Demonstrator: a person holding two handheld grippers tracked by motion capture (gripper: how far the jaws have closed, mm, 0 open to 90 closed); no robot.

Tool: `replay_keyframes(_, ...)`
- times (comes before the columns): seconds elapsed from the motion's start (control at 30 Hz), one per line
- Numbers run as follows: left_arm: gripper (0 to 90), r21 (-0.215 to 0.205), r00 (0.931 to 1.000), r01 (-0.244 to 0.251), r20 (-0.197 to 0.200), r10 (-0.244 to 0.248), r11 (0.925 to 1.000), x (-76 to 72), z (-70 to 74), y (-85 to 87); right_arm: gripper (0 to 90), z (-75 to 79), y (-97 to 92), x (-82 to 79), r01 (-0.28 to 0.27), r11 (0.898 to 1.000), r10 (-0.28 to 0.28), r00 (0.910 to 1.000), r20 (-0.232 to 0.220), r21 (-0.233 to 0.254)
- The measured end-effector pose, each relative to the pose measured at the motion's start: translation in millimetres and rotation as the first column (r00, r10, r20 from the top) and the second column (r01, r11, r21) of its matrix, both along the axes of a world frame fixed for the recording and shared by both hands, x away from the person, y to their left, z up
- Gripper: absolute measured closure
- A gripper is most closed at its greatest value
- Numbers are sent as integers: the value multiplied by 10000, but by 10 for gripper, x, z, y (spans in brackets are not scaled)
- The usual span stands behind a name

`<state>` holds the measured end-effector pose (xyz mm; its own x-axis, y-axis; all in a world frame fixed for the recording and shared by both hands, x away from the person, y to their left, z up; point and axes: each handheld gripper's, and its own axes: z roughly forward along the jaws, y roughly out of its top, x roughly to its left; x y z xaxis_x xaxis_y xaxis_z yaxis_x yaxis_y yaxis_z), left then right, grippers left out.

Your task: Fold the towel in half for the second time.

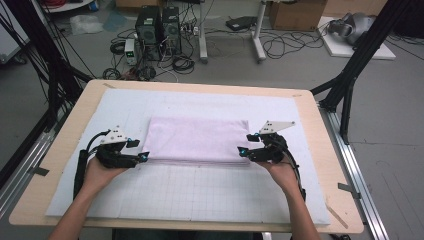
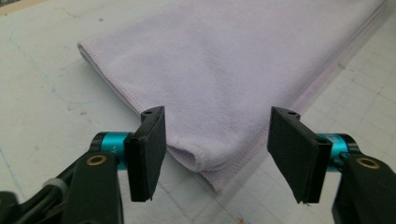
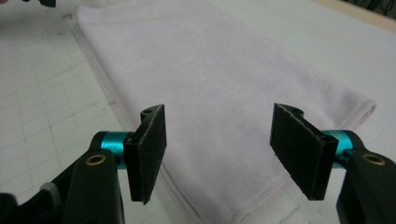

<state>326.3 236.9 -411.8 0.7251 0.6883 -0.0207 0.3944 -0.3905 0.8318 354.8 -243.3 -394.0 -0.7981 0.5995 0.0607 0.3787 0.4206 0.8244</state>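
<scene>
A lilac towel (image 1: 197, 140), folded into a flat rectangle, lies in the middle of the white mat. My left gripper (image 1: 138, 150) is at the towel's near left corner, with its jaws wide apart. In the left gripper view the folded corner of the towel (image 2: 224, 70) reaches into the gap of this gripper (image 2: 217, 154), and neither pad touches it. My right gripper (image 1: 246, 144) is at the near right corner, also open. In the right gripper view the towel (image 3: 210, 79) with its stitched hem lies below the spread jaws of that gripper (image 3: 217, 154), and the pads are off the cloth.
The white gridded mat (image 1: 200, 195) covers most of the wooden table (image 1: 65, 150). Black frame struts (image 1: 357, 55) stand at both sides of the table. Computer towers (image 1: 157, 27) and cables sit on the floor beyond the far edge.
</scene>
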Motion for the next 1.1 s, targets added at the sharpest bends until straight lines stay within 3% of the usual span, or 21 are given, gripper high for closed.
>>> replay_keyframes(0.2, 301, 206, 9999, 27, 128, -29, 9998, -126, 16, 38, 272, -88, -47, -132, 297, 9991, -300, 9995, 107, 310)
replay_keyframes(0.37, 264, 124, 9999, -114, 110, 113, 9999, -197, 0, 71, 214, -163, -84, -245, 482, 9987, -486, 9986, 196, 178)
replay_keyframes(1.1, 178, 166, 9995, -223, 242, 219, 9996, -474, -47, 138, 124, -195, -256, -646, 777, 9958, -806, 9950, 598, 492)
